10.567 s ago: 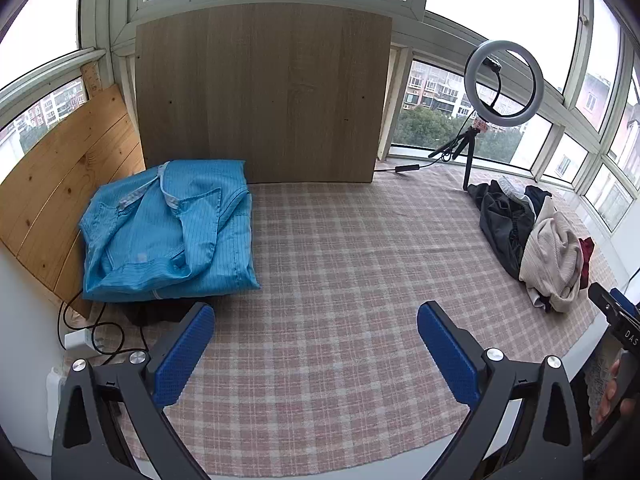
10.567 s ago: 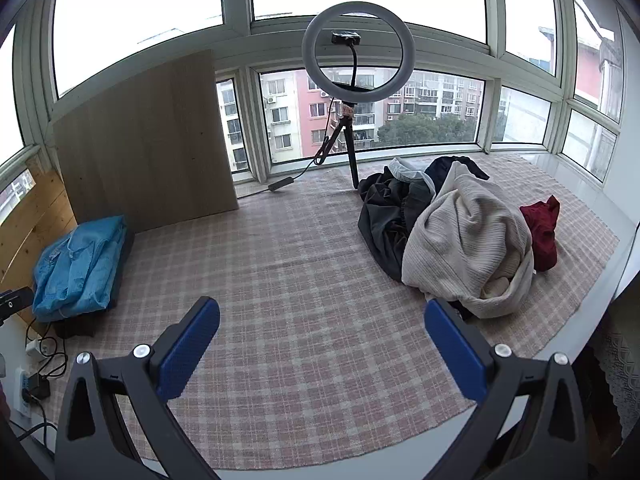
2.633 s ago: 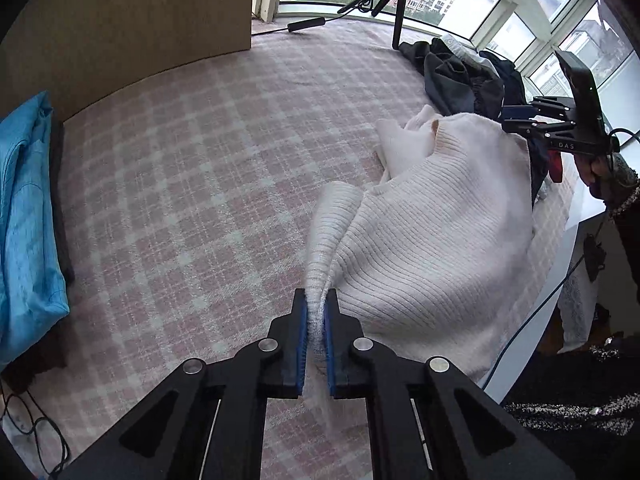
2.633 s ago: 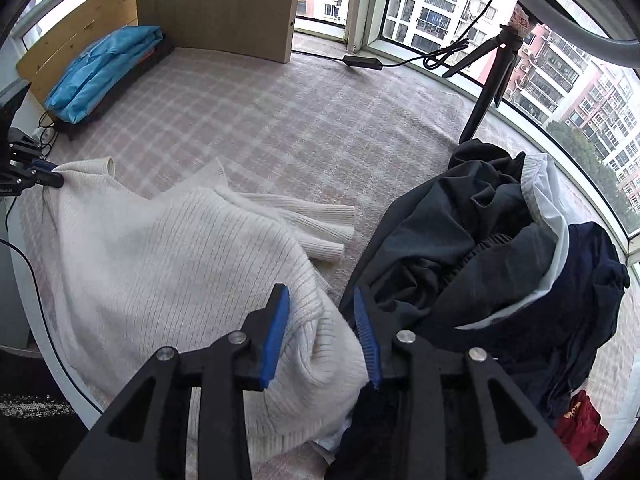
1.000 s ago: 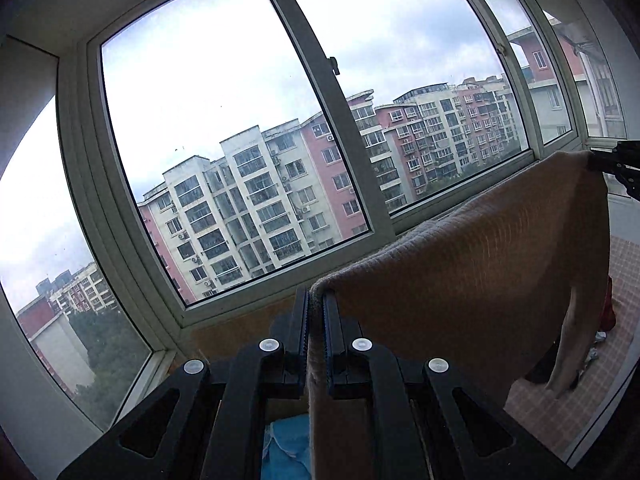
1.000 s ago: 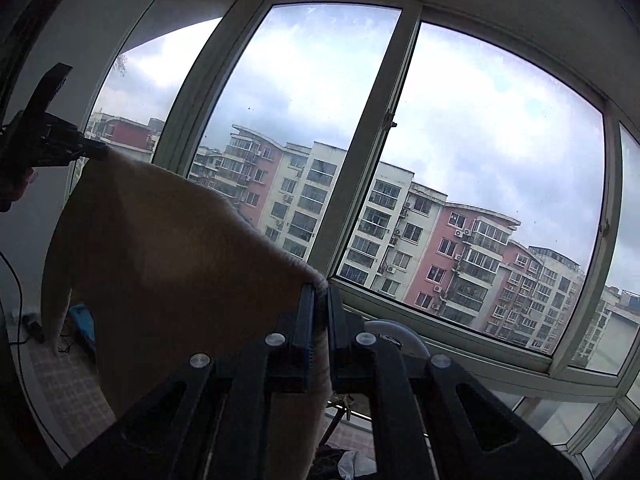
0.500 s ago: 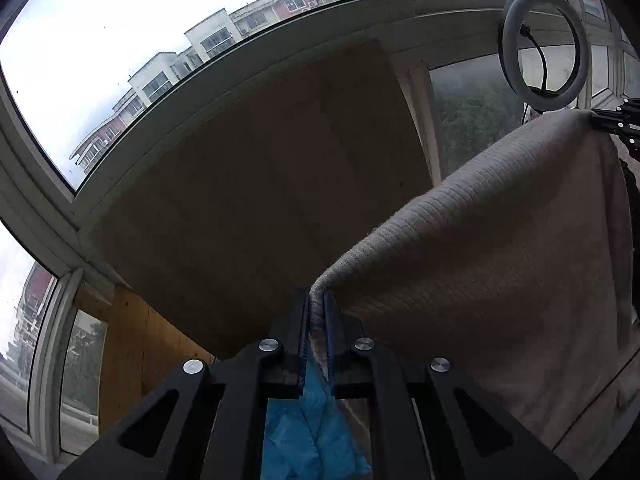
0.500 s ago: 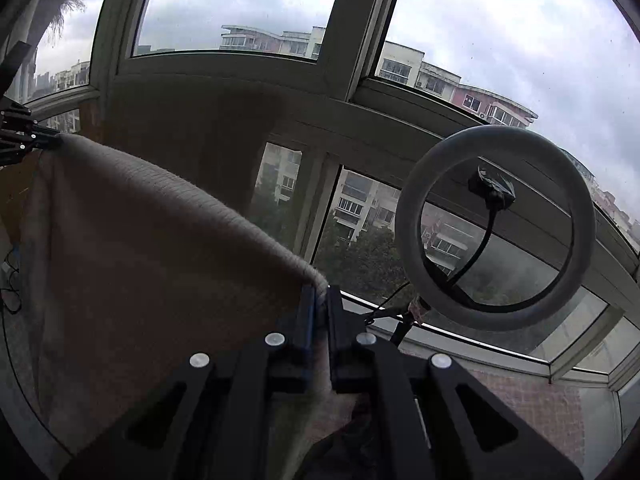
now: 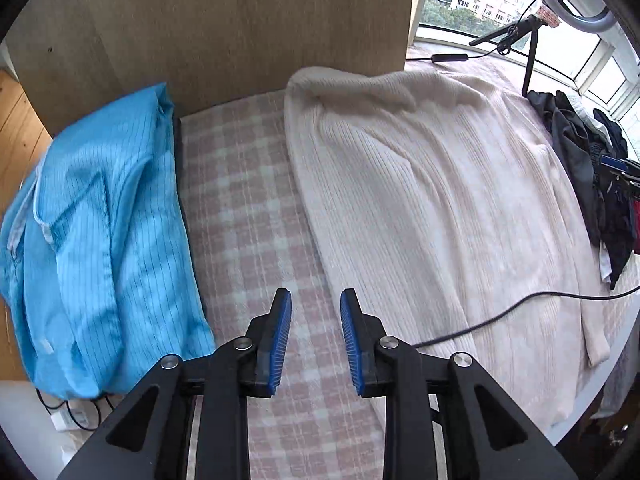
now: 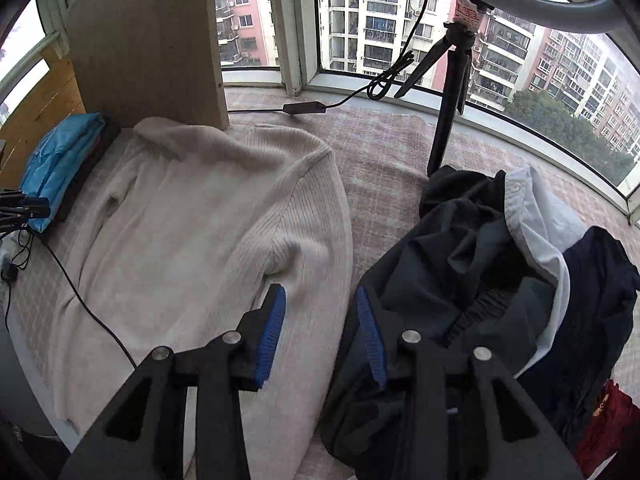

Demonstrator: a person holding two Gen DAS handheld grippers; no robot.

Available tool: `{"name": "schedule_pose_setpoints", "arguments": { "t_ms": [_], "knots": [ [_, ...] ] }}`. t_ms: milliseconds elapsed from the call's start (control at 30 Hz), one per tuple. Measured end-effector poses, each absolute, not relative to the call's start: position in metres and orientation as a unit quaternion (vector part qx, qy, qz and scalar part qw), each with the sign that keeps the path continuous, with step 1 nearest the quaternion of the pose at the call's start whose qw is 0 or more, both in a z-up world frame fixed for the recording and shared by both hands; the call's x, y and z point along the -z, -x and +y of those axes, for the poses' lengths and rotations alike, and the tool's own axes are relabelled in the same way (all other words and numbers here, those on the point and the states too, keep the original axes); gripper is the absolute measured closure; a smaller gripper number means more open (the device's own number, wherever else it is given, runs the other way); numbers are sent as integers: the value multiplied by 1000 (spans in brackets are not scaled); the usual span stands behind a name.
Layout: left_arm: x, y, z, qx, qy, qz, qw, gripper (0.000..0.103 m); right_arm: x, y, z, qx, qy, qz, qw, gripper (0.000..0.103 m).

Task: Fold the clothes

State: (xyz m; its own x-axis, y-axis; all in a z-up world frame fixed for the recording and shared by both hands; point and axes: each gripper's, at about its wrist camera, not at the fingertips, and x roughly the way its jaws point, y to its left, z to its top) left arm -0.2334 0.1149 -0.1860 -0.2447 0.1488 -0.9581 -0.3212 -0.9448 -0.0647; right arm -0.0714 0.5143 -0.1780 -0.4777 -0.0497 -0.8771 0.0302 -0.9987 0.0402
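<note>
A cream ribbed sweater lies spread flat on the checked cloth, collar toward the wooden board; it also shows in the right wrist view. My left gripper is open and empty, hovering over the cloth just left of the sweater's near hem. My right gripper is open and empty above the sweater's right edge, between it and the dark clothes pile. A black cable lies across the sweater's lower part.
A folded blue striped garment lies at the left on a dark base. An upright wooden board stands behind. A ring light tripod stands by the window. The table's front edge is close.
Half a second ago both grippers were shut on the sweater and held it up in the air. Now it lies flat on the cloth and both grippers have opened and let go.
</note>
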Motion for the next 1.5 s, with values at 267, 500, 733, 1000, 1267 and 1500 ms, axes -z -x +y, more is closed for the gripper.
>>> {"name": "schedule_pose_setpoints", "arguments": {
  "t_ms": [267,500,733,1000,1267,1500],
  "knots": [
    [158,147,80,-790,591,-16,164,62,118,-67,577,882,-438,-175,15,65],
    [231,136,132,-753,636,17,168,61,178,-69,543,860,-490,-142,-5,57],
    [254,123,160,-764,626,54,147,59,244,-55,504,832,-543,-115,5,57],
    [241,114,155,-778,606,43,164,94,255,-58,463,834,-550,-26,25,74],
    [180,116,80,-823,555,107,62,95,212,-68,489,857,-514,-24,-12,96],
    [174,115,19,-814,570,106,-15,90,170,-84,533,852,-506,4,-135,84]
  ]
}}
